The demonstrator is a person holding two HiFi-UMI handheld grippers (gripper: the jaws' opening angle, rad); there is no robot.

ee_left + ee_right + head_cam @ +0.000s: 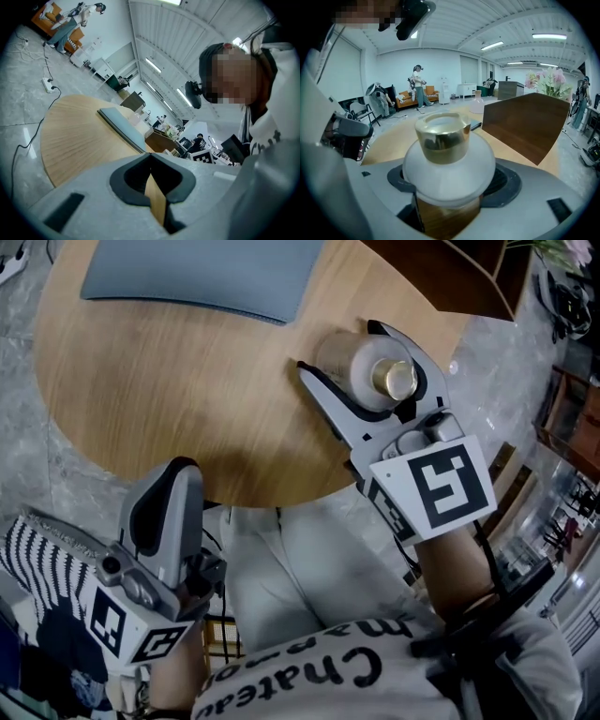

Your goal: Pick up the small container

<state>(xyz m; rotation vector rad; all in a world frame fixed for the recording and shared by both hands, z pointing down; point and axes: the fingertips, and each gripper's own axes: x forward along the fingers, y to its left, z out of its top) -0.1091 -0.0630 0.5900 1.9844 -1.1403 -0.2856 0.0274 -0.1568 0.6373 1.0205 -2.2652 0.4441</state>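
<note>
Small container (367, 379), a frosted white jar with a gold cap (394, 378), is standing near the tabletop's (187, 390) right edge in the head view. The right gripper (339, 346) is reaching over that edge, its fingers (323, 395) lying along both sides of the jar. The left gripper (173, 486) is hanging off the tabletop, well apart from the jar, its fingers pressed together. A blue-grey mat (206, 277) is lying at the far side.

In the left gripper view, the left gripper (150, 157) is showing its pads meeting, with nothing between them; only a sliver of tabletop (79, 136) is showing through below. The jar is not appearing here.

In the right gripper view, the right gripper (451, 187) is pinching the small container (447, 164) at its rounded belly, dark pads touching it on each side. A dark wooden box (525, 122) is standing beyond.

By my reading the grasp is being made and the lift is what is coming: it is calling for steady pressure and a straight upward pull, since the belly is curving away from the pads and could slip. The jar's base is hiding behind its own belly, so I cannot tell whether it is resting on the wood or already clearing it.
</note>
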